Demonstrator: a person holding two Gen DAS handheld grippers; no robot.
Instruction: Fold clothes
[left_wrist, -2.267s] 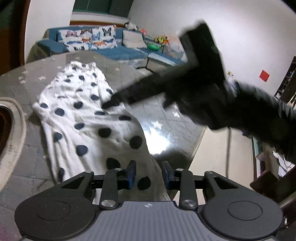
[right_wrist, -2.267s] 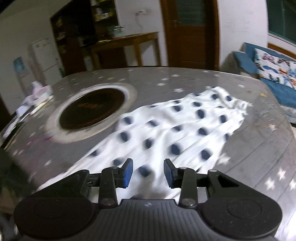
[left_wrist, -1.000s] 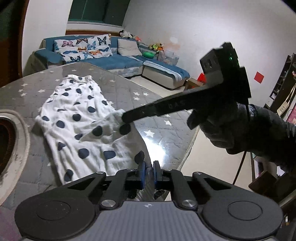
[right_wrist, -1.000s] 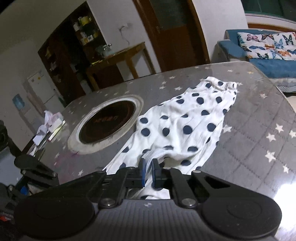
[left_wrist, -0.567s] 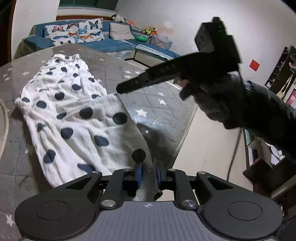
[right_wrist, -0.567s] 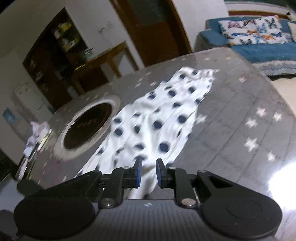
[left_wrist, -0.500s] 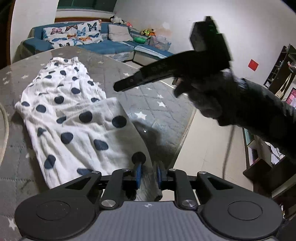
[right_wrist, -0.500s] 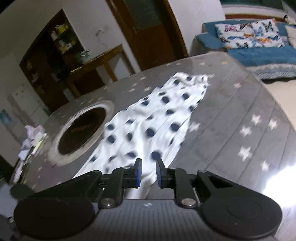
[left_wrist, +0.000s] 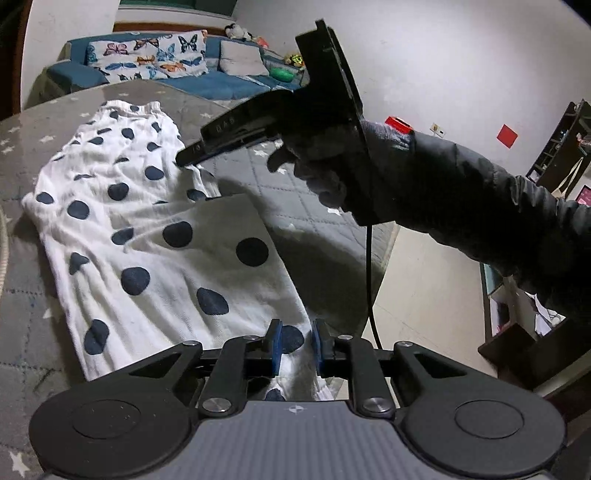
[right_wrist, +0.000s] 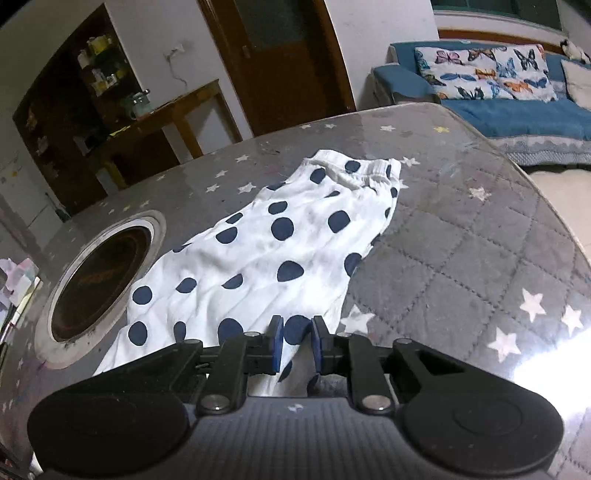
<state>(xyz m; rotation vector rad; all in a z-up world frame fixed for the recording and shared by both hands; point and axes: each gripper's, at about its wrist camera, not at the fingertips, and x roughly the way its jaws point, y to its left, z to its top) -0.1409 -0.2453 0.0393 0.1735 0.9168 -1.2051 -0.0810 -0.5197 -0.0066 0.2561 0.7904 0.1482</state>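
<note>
Dim room, white walls (left_wrist: 424, 55). Blue sofa (right_wrist: 517, 107) along far wall, butterfly-print cushions (right_wrist: 484, 75) (plus plain grey cushion (left_wrist: 242, 59) beside). Dark wooden door (right_wrist: 280, 55) near wooden side table (right_wrist: 166, 114). Dark shelving (right_wrist: 74, 74) at left. Pale floor (left_wrist: 424, 295). Red square (left_wrist: 506, 135) stuck on wall.

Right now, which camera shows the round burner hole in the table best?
The right wrist view: the round burner hole shows whole there, dark inside its pale ring, beside the spotted garment. The left wrist view catches only a sliver of the ring at its left edge.
</note>
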